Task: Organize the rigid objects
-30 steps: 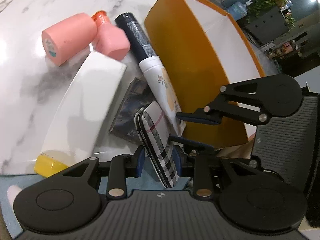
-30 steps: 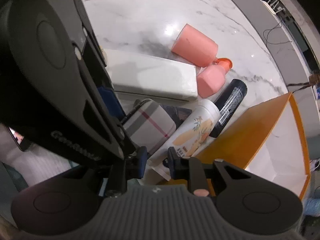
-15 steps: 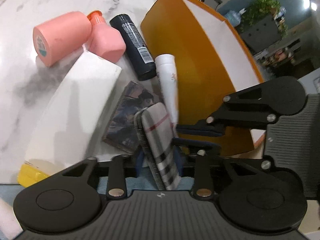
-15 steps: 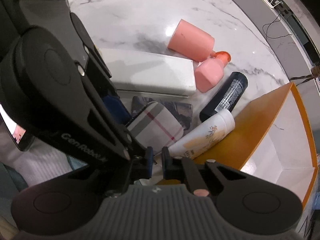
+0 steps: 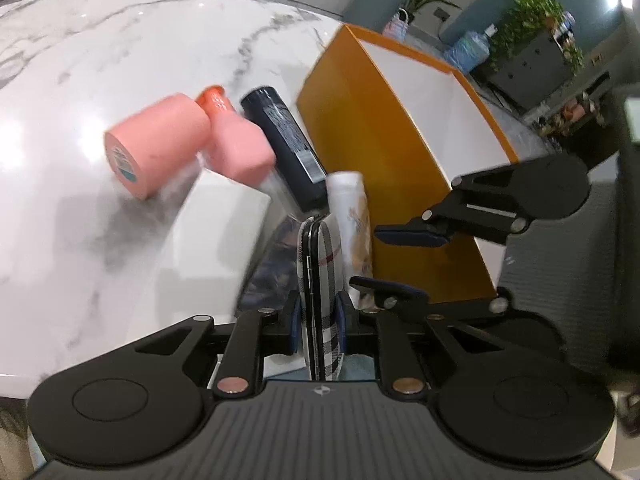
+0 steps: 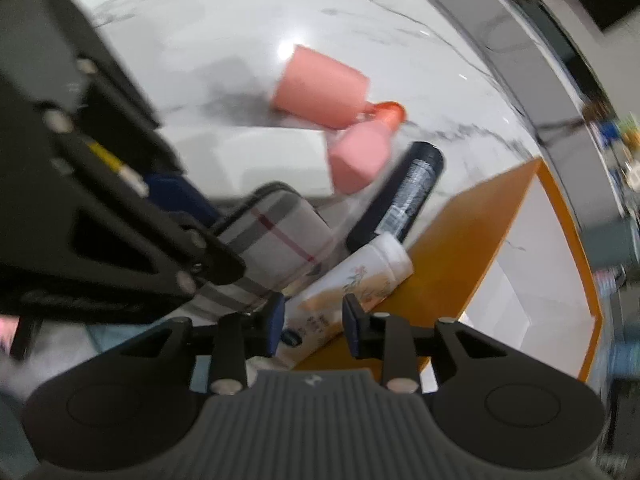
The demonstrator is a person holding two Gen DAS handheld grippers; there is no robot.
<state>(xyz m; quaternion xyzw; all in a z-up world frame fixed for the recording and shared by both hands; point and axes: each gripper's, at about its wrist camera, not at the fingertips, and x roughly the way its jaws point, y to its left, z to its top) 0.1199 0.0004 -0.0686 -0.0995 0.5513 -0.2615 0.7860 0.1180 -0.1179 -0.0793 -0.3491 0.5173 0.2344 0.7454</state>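
Note:
My left gripper (image 5: 318, 316) is shut on a plaid flat case (image 5: 324, 276), which stands edge-on between the blue pads, lifted a little over a dark packet (image 5: 268, 276). A white-and-orange tube (image 6: 352, 280) lies against the outer wall of the orange box (image 6: 472, 240). My right gripper (image 6: 314, 316) points down at the tube's lower end. Its jaws are opening, and the tube sits between the fingers with no pad clearly pressing on it. Both views are blurred by motion.
On the marble table (image 5: 100, 60) lie a pink cup (image 5: 160, 152), a pink bottle with an orange cap (image 5: 236, 148), a dark tube (image 5: 292, 152) and a long white box (image 5: 216, 240). The orange box is white inside. Plants and furniture stand beyond the table.
The plaid case has turned from slanting to upright in my left gripper. My right gripper's jaws closed almost fully, then spread around the tube. The tube shifted to lie along the orange box.

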